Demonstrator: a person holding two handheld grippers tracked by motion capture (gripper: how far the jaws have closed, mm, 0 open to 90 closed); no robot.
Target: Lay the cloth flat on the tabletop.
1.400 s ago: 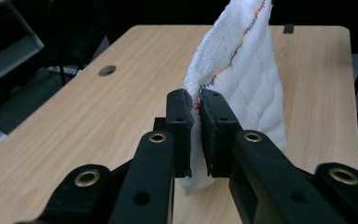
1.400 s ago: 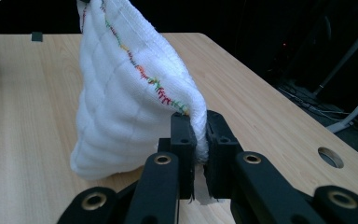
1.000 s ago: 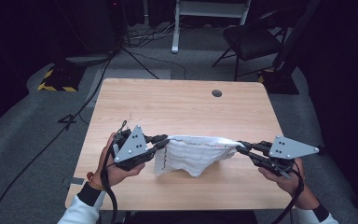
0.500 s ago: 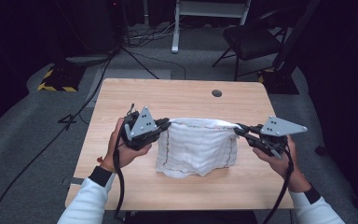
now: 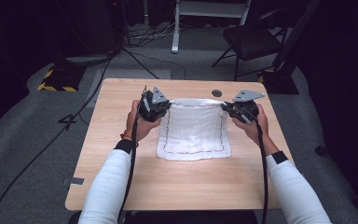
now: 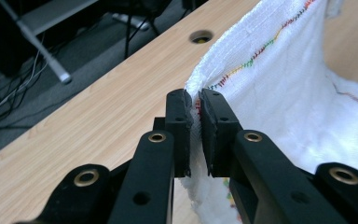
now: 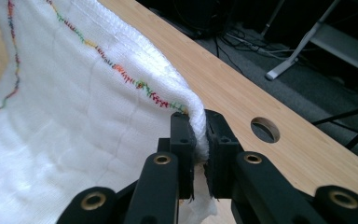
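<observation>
A white woven cloth (image 5: 193, 129) with a thin multicoloured stitched border lies spread on the light wooden table (image 5: 121, 184), its near edge flat on the wood and its far edge lifted between the two tools. The left gripper (image 5: 161, 106) is clenched on the far left corner of the cloth: in the left gripper view the black jaws pinch the hem of the cloth (image 6: 279, 84) tight, with fabric bulging out above and below the pads. The right gripper (image 5: 229, 107) is clamped on the far right corner in the same way, and in the right gripper view the cloth (image 7: 74, 112) folds over the jaw tips and hangs away to the left. Between the two corners the far edge runs nearly straight and off the tabletop; whether the middle of it sags onto the wood is hard to tell from above. A round cable hole (image 5: 216, 93) sits in the table just beyond the far edge of the cloth, nearer the right gripper. Both forearms wear white sleeves (image 5: 107, 186), and a black cable (image 5: 131, 158) trails back along each arm. Beyond the table stand a dark chair (image 5: 251, 39) and a grey carpeted floor (image 5: 37, 135).
</observation>
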